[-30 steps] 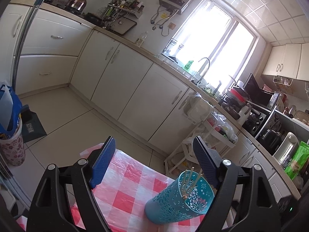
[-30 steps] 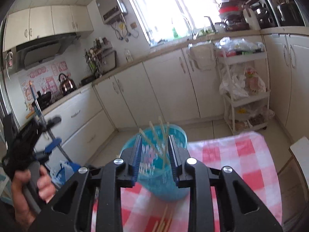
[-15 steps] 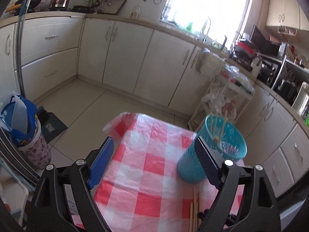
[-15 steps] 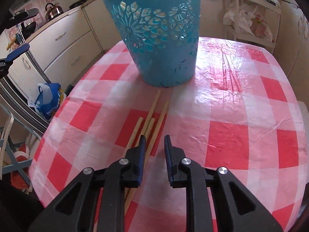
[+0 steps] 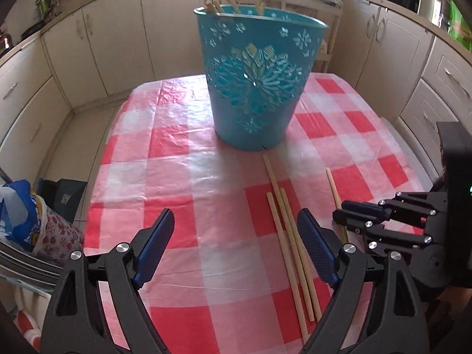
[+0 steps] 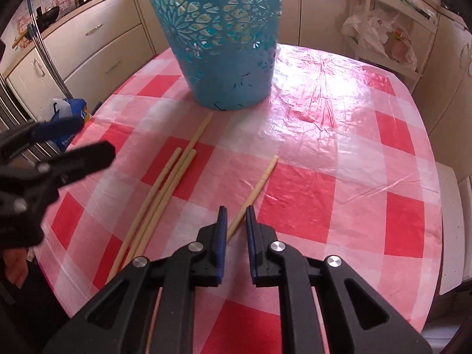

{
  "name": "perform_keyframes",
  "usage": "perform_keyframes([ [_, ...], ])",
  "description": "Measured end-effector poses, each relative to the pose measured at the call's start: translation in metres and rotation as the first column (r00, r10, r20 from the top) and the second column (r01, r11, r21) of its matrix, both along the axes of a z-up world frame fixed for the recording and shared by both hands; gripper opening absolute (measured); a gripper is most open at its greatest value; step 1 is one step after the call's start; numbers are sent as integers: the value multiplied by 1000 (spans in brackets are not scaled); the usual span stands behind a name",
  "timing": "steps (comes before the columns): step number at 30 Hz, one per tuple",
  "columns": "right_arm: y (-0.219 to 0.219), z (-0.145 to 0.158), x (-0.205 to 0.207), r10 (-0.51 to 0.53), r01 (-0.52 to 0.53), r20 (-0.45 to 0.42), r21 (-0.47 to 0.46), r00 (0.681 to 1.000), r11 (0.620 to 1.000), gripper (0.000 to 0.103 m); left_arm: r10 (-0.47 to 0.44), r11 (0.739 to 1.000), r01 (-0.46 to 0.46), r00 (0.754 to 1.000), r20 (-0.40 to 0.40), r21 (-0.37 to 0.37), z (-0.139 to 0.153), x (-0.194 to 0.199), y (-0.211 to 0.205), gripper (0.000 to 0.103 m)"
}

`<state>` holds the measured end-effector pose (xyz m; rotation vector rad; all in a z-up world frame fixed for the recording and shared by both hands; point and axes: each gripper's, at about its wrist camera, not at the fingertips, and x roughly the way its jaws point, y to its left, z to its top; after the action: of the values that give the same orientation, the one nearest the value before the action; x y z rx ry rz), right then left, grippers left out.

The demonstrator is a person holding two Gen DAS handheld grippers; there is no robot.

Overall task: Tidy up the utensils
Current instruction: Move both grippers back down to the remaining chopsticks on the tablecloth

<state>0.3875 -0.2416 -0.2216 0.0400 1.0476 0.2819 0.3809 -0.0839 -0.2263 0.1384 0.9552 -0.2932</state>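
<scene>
Both grippers are now hanging low over the table, pointing steeply down at the cloth, where a second ago they were up facing the kitchen cupboards. The right gripper (image 6: 236, 216) is closing its jaws around a single chopstick (image 6: 256, 188); half a second ago those jaws were wider and sitting over the bundle further left. The stick is lying between the blue pads, a sliver of gap showing on each side, so I cannot say it is gripped yet. The left gripper (image 5: 236, 233) is holding its jaws wide apart with nothing between them but cloth. Just by its right finger (image 5: 315, 250) three chopsticks (image 5: 287, 236) are lying side by side, touching along their lengths, pointing toward the basket. They are pale, plain wooden sticks.

Past them, the blue basket (image 5: 256, 88) is standing upright on the red and white checked tablecloth (image 5: 183, 177), its wall cut through with flower patterns. A few more stick tips (image 5: 211, 7) are poking above its rim. Behind it, cream cupboards (image 5: 118, 35) are lining the wall.
</scene>
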Motion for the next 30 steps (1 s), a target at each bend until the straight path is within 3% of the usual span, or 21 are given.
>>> perform_keyframes([
  [7,-18,-1,1,-24,27,-29,127,999,991,12,-9,1000,10,999,-45,29,-22,-2,-10,81],
  [12,-20,1,0,-21,25,-34,134,999,991,12,-3,998,6,999,-49,70,-30,0,-11,81],
  [26,-20,1,0,-25,30,-39,140,999,990,14,2,996,4,997,-72,87,-39,6,-7,81],
  [28,-21,1,0,-30,35,-35,139,999,990,15,-28,994,35,997,-73,104,-41,5,-15,75],
  [30,-22,1,1,-40,44,-29,136,999,990,15,-64,991,71,996,-62,112,-42,2,-21,63],
])
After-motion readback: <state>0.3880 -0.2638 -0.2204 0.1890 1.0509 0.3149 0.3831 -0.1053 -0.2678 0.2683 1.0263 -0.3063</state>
